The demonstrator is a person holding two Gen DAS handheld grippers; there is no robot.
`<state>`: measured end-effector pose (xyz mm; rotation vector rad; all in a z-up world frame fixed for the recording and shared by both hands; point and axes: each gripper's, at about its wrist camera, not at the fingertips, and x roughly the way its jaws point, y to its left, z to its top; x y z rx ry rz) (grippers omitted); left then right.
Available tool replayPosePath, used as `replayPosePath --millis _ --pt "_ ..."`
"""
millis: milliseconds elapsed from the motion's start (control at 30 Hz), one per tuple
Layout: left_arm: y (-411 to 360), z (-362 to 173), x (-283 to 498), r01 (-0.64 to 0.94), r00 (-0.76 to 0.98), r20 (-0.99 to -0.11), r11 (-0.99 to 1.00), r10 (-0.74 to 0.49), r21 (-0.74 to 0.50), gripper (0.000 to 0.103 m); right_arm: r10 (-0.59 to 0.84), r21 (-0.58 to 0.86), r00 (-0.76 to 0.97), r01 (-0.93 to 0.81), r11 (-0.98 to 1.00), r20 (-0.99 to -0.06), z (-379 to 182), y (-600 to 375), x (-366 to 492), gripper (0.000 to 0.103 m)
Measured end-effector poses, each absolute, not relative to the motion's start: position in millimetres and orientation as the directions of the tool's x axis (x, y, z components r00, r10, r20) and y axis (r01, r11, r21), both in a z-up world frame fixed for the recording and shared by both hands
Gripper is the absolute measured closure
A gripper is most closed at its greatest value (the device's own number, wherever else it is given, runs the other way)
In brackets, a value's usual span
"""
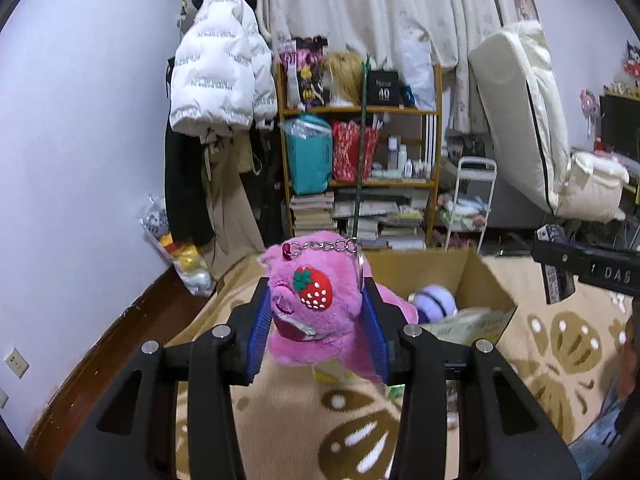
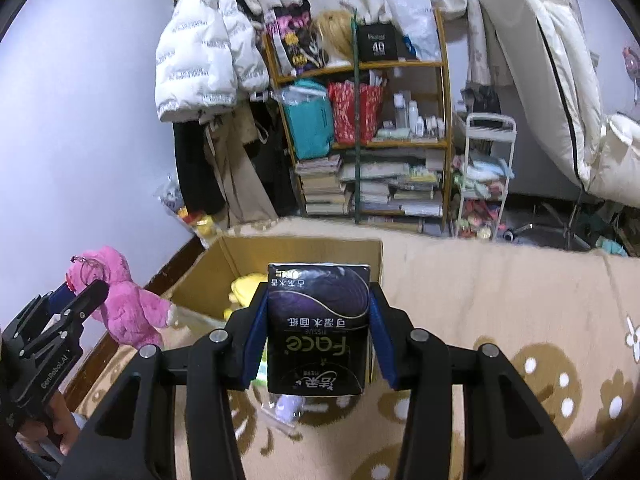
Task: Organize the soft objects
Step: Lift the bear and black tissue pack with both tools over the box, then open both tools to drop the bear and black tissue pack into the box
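Observation:
My left gripper (image 1: 316, 308) is shut on a pink plush bear (image 1: 316, 312) with a strawberry charm and a key chain, held above the rug near the open cardboard box (image 1: 484, 280). The box holds a purple-striped white plush (image 1: 436, 300) and a yellow soft item (image 2: 244, 288). My right gripper (image 2: 318, 320) is shut on a black tissue pack (image 2: 318, 328), held just in front of the box (image 2: 304, 252). The left gripper (image 2: 76, 300) and the bear (image 2: 124, 304) also show at the left in the right wrist view.
A beige patterned rug (image 1: 560, 344) covers the floor. A wooden shelf (image 1: 360, 176) with bags and books stands behind, next to hanging coats (image 1: 216, 80), a white cart (image 1: 468, 204) and a leaning mattress (image 1: 520, 120). A small clear packet (image 2: 286, 406) lies on the rug.

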<state>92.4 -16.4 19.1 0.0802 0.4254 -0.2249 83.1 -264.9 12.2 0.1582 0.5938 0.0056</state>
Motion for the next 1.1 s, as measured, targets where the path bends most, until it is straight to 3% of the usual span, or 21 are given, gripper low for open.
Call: replayPosePath --millis 200,400,1100 --pt "-20 39 98 0.234 0.907 -0.366 0.972 -0.207 0.03 0.061 0.005 0.104 0.87 0.053 0.993 -0.494 28 -260 83 0.054" --pt "-34 54 104 0.267 0.917 -0.325 0.961 -0.23 0.074 0.061 0.028 0.155 0.878 0.053 0.987 -0.478 30 -267 93 0.054" --pt "-53 42 136 0.297 0.916 -0.312 0.949 -0.252 0.106 0.061 0.01 0.135 0.898 0.055 0.989 -0.439 20 -271 137 0.054"
